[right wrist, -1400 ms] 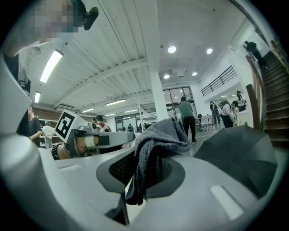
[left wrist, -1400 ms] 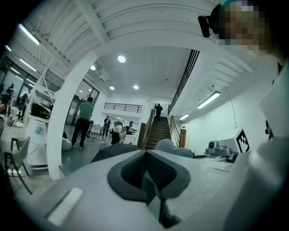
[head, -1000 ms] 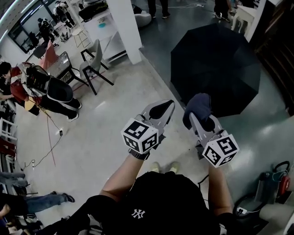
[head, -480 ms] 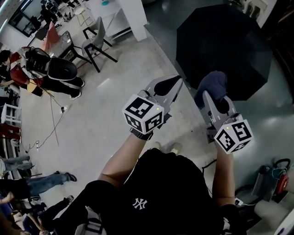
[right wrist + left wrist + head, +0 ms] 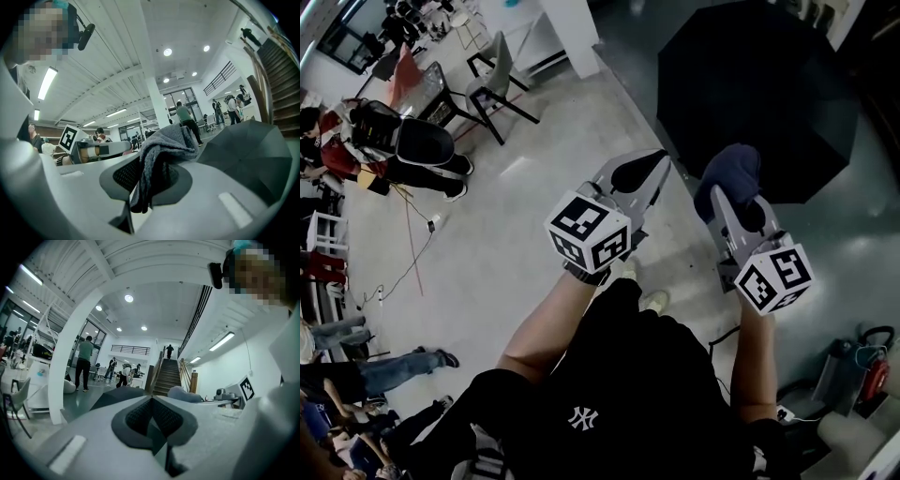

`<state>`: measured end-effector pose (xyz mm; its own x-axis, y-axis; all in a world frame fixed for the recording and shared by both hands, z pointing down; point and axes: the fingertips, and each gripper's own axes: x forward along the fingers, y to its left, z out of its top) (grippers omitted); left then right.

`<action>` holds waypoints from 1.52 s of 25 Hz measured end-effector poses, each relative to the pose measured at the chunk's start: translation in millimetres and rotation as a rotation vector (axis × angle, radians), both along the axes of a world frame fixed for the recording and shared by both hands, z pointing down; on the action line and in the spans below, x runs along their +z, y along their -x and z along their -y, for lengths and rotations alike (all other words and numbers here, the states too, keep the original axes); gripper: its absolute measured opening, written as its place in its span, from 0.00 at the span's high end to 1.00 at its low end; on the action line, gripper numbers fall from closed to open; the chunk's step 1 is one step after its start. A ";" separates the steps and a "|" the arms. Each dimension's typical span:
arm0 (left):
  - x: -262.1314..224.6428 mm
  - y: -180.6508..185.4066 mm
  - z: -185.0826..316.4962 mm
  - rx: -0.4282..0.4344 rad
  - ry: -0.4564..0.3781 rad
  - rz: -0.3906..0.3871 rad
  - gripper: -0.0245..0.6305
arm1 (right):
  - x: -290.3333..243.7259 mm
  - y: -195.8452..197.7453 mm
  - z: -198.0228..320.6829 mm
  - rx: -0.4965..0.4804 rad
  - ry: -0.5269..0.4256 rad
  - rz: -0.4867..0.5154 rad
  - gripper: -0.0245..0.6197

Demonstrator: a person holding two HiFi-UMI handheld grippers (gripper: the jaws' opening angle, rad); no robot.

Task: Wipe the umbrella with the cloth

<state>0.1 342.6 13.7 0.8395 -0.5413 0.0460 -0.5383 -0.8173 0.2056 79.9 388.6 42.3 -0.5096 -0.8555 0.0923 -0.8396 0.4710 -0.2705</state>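
Observation:
An open black umbrella [image 5: 759,89] stands on the floor ahead, its canopy facing me; in the right gripper view the umbrella [image 5: 255,152] fills the lower right. My right gripper [image 5: 729,199] is shut on a dark blue-grey cloth [image 5: 729,176], which bunches above the jaws and hangs between them; the cloth [image 5: 161,154] drapes down the middle of the right gripper view. The right gripper sits just short of the umbrella's near rim. My left gripper [image 5: 639,176] is shut with nothing in it, to the left of the right one, and the umbrella [image 5: 112,397] shows beyond its tips.
Grey chairs [image 5: 492,89] and a white pillar [image 5: 567,33] stand at the upper left. Several people [image 5: 356,141] and red cables lie along the left. A staircase [image 5: 168,376] rises behind the umbrella. A fire extinguisher [image 5: 874,370] is at the lower right.
Both grippers have come closer to the umbrella over the last second, the view tilting forward. In the last half second they barely moved; the cloth stays in the right gripper.

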 end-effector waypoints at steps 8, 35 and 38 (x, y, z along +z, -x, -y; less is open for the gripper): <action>15.7 -16.3 38.6 0.023 0.006 0.000 0.96 | 17.9 -4.3 37.8 0.007 0.034 -0.042 0.84; 140.7 -87.2 290.0 0.173 0.070 -0.004 0.96 | 150.6 -68.7 274.5 0.193 0.266 -0.219 0.84; 156.4 -107.1 302.1 0.178 0.081 -0.008 0.96 | 171.1 -95.2 288.9 0.217 0.286 -0.272 0.84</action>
<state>107.2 40.6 170.1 0.9220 -0.3795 0.0765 -0.3853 -0.8801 0.2776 175.1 99.6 213.4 -0.2458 -0.8605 0.4462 -0.9693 0.2147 -0.1199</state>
